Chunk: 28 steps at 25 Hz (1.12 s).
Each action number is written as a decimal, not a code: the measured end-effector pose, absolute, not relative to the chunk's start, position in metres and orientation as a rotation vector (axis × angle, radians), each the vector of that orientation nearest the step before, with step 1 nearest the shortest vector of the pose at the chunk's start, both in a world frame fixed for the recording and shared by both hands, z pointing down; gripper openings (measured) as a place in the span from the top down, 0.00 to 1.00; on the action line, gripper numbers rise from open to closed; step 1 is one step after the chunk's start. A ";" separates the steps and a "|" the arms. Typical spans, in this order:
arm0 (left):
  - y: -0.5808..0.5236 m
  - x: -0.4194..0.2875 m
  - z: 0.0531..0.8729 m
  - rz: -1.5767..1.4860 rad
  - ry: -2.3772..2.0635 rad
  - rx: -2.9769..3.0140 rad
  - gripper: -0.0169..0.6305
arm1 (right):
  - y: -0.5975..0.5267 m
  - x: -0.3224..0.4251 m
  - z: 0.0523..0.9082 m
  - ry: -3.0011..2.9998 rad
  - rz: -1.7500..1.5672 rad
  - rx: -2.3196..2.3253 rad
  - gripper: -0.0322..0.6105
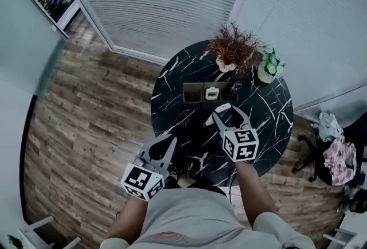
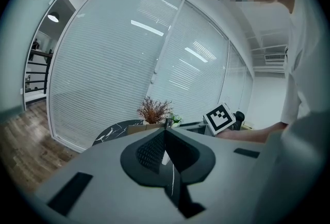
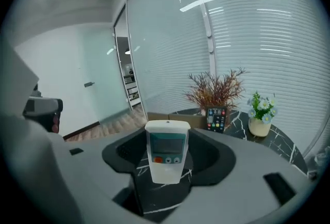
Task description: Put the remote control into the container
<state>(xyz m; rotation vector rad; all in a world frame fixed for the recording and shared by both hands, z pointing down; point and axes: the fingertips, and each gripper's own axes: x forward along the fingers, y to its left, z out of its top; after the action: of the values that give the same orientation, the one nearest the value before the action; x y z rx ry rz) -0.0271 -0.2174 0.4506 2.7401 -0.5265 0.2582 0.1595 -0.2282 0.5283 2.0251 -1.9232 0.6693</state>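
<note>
Right gripper view: white remote control [image 3: 167,152] stands upright between my right tongs [image 1: 229,113], which are spread wide; neither pad touches it. Head view puts it in the middle section of the brown container [image 1: 192,86], beside a black remote [image 3: 216,118], on the marble worktop [image 1: 269,127]. Left tongs [image 2: 166,135] pressed together, empty. Judgement: light, rigid plastic, smooth shell likely slippery, tips easily. If regrasping, I'd pinch the long side edges below the screen, clear of buttons.
</note>
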 end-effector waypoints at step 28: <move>-0.273 -0.089 0.470 0.294 -0.622 2.684 0.96 | -0.348 0.115 0.575 -1.837 0.519 1.990 0.54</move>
<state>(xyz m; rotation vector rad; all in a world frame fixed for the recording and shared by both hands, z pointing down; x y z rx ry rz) -0.0889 -0.2734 0.4699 2.6835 -0.6221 0.2935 0.1150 -0.3483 0.5751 1.9902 -1.8368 0.5187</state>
